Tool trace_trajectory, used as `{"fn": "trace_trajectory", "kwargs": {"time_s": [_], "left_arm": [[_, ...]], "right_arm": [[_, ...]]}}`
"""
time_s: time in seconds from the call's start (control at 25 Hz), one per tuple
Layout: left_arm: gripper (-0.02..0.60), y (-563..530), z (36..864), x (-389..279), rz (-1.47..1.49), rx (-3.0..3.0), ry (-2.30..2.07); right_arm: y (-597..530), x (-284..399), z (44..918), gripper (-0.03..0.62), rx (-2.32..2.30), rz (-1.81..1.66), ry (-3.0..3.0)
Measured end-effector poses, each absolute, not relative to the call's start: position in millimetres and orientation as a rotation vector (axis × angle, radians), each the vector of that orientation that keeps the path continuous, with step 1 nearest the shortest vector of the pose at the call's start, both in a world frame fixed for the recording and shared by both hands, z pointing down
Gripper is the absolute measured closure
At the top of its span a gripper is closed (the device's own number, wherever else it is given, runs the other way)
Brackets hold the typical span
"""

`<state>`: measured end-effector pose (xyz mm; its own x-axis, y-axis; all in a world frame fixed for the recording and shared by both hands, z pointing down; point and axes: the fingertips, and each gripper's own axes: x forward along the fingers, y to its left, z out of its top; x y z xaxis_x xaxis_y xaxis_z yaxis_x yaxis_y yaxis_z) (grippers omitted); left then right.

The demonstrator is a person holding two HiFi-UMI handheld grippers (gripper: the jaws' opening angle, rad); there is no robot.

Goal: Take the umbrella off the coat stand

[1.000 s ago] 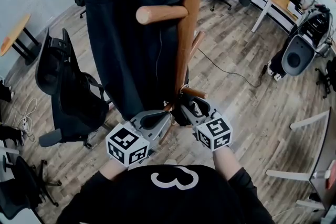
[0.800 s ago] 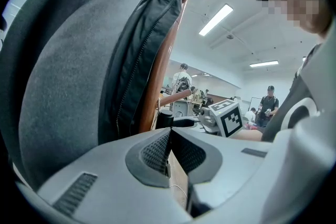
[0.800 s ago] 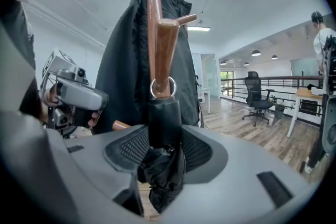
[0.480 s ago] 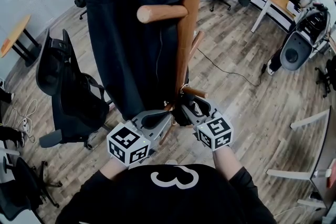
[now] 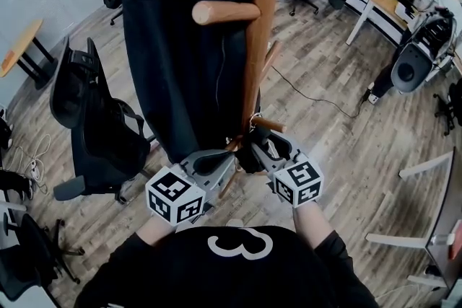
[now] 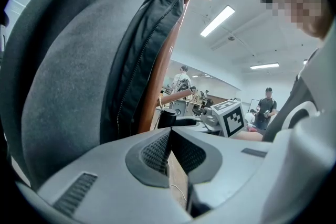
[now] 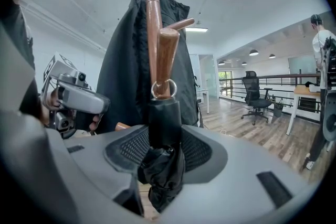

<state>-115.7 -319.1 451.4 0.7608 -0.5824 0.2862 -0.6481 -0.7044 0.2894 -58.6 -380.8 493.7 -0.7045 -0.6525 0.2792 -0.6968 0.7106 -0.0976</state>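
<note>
A black folded umbrella (image 7: 163,157) hangs by a metal ring (image 7: 164,88) from a low wooden peg (image 7: 168,52) of the coat stand (image 5: 261,25). My right gripper (image 7: 164,150) is shut on the umbrella just below its handle. In the head view the umbrella (image 5: 243,157) shows only as a dark bundle between the two grippers, under the low peg (image 5: 268,125). My left gripper (image 5: 228,156) sits beside it on the left, shut with its pads (image 6: 157,150) touching and nothing between them. The right gripper's marker cube (image 6: 232,118) shows in the left gripper view.
A long dark coat (image 5: 173,61) hangs from the stand on the left, close to my left gripper. A higher peg (image 5: 225,11) juts out above. A black office chair (image 5: 97,126) stands at the left, more chairs and desks (image 5: 386,0) farther off. A cable (image 5: 310,97) lies on the wood floor.
Almost nothing has changed. Both grippers hold their places at the low peg; the right one has edged slightly to the right.
</note>
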Motion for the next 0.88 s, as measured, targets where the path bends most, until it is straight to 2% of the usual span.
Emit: {"fn": "trace_trajectory", "kwargs": {"time_s": [0.88], "left_arm": [[0.565,-276.5,432.1,-101.4,0.22,2.594,-0.961]], "right_arm": [[-354.5,-36.5,464.0,0.398,1.126,0.31,-2.704]]}}
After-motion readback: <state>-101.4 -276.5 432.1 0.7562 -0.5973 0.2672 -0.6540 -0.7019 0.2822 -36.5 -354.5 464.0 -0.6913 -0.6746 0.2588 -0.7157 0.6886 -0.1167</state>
